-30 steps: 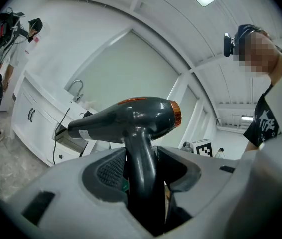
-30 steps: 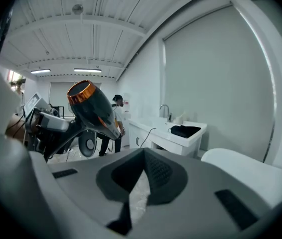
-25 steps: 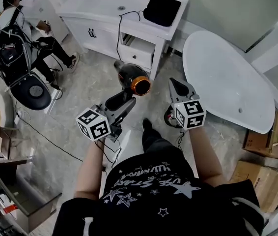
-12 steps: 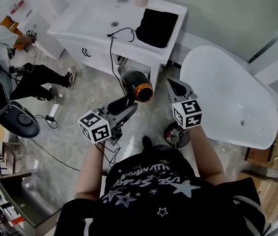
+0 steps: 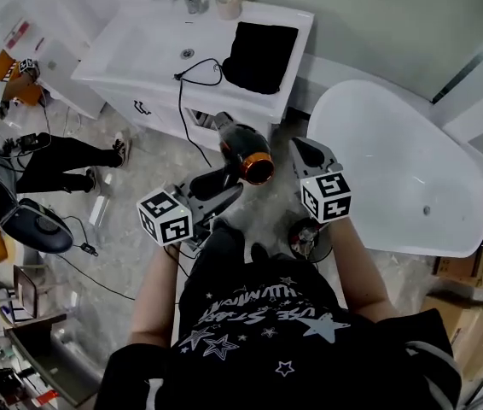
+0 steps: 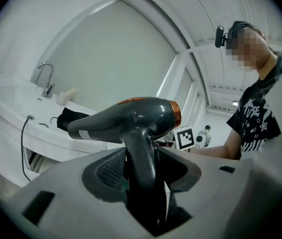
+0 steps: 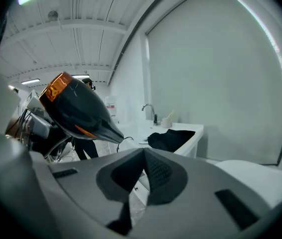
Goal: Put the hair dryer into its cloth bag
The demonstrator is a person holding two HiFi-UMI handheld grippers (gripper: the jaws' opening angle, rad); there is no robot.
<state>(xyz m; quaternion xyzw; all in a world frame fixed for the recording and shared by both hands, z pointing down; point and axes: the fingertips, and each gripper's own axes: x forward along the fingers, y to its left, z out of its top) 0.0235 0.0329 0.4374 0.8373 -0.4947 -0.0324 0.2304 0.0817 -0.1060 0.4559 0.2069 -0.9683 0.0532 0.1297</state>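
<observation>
The left hand-held gripper (image 5: 218,188) is clamped narrowly on the handle of the hair dryer (image 5: 243,148); in the left gripper view its pads press both sides of the dark handle (image 6: 141,168), and the dryer's body (image 6: 131,117) stands above the jaws. In the head view the dryer is in the air over the floor. Its nozzle points to about 11 o'clock and its orange-ringed rear end faces the person.

The right hand-held gripper (image 5: 304,151) is just at 3 o'clock of the dryer and apart from it. Its jaws are closed together with nothing between them (image 7: 143,176).

The black cloth bag (image 5: 260,55) lies on the white vanity worktop (image 5: 139,45) at 12 o'clock of the dryer, well apart from it. A black power cord (image 5: 192,73) lies at 9 o'clock of the bag and hangs over the worktop's front edge. A white bathtub (image 5: 395,169) lies at 3 o'clock.
</observation>
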